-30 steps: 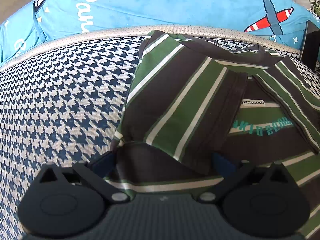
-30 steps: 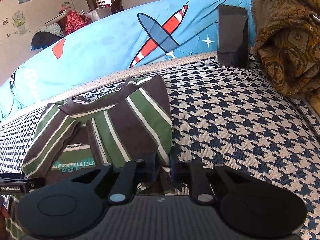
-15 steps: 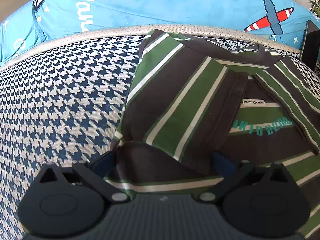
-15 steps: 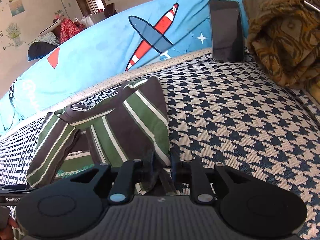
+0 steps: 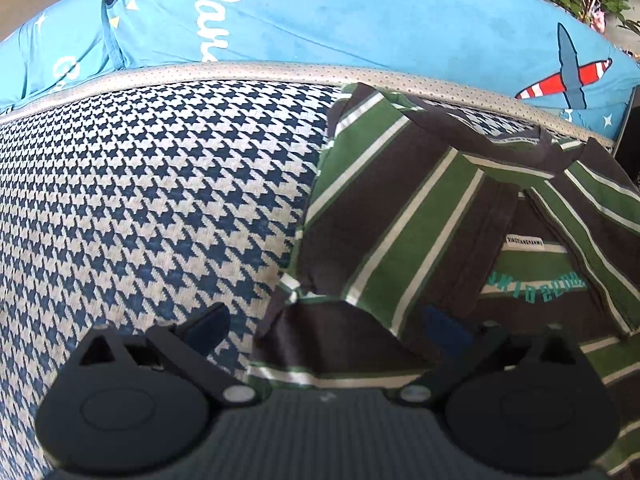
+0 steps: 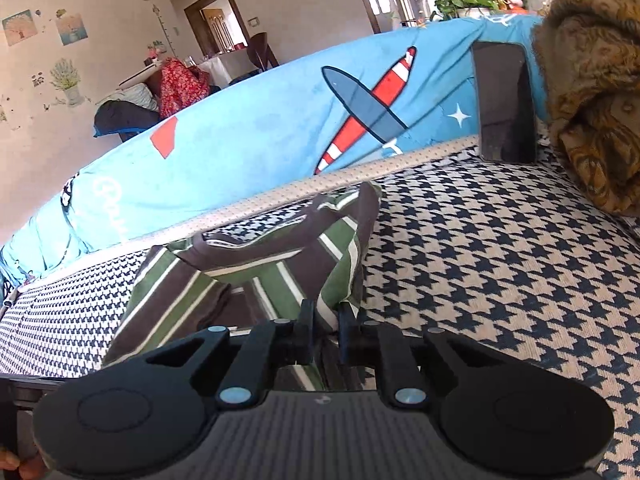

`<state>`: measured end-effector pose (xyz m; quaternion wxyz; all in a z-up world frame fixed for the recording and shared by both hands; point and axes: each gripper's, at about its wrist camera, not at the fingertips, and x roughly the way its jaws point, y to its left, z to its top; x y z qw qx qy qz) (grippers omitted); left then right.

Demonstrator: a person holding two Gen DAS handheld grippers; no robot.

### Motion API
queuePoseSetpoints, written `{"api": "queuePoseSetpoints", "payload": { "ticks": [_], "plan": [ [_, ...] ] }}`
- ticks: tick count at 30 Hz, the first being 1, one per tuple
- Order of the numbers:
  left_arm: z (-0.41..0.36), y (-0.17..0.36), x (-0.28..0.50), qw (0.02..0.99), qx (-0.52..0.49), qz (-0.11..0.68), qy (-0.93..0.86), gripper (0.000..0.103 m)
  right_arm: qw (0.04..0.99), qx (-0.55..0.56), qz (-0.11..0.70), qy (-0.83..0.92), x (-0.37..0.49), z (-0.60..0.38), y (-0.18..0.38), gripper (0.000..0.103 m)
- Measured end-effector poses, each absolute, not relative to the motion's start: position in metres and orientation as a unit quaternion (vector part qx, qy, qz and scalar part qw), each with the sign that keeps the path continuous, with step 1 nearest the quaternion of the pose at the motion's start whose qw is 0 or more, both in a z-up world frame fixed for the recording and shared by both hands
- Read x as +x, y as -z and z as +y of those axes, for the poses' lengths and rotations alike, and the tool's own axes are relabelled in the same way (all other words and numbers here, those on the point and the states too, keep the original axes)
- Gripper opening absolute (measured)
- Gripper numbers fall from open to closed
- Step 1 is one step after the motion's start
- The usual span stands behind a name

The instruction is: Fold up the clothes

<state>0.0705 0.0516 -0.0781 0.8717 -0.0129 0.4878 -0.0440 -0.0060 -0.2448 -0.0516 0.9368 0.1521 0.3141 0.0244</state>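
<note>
There is writing to read straight away: the striped shirt (image 5: 420, 216) carries a small white neck label printed XIAOTIANGMANMU, as near as the letters can be made out, and below it teal lettering that appears upside down and cannot be read with certainty. Behind it, the blue blanket (image 5: 320, 12) shows white script starting "Pa", the rest cut off by a fold, plus a red-and-white striped aeroplane. The shirt, in green, dark brown and white stripes, lies on the houndstooth cushion (image 5: 140, 200) with both sleeves folded in over the chest. The left gripper (image 5: 324, 326) points steeply down over the shirt's lower left corner with its jaws wide apart; the bunched hem sits between them, and the left finger (image 5: 206, 326) stands clear over bare houndstooth, the pads not pressing the cloth. The right gripper (image 6: 324, 332) is angled more shallowly, its jaws closing, almost together, with a pinch of the shirt's lower right edge clamped between them and the fabric pulled up into a ridge. A dark phone (image 6: 504, 100) leans upright against the blanket, beside a brown patterned throw (image 6: 592, 92). A fingertip (image 6: 16, 464) shows at the bottom left corner of the right view.
</note>
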Motion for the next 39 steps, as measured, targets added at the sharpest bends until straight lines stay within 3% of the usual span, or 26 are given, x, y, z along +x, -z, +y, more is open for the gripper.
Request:
{"api": "queuePoseSetpoints", "payload": {
  "ticks": [15, 23, 39],
  "plan": [
    [0.122, 0.066, 0.066, 0.881, -0.038, 0.472, -0.016, 0.103, 0.94, 0.115, 0.281, -0.154, 0.014, -0.107, 0.044, 0.012],
    [0.155, 0.07, 0.063, 0.87, -0.069, 0.488, -0.036, 0.103, 0.915, 0.065, 0.333, -0.22, 0.034, -0.025, 0.083, 0.015],
    [0.141, 0.062, 0.059, 0.868, -0.089, 0.489, -0.012, 0.103, 0.912, 0.133, 0.342, -0.181, 0.038, -0.054, 0.074, 0.018]
  ]
}}
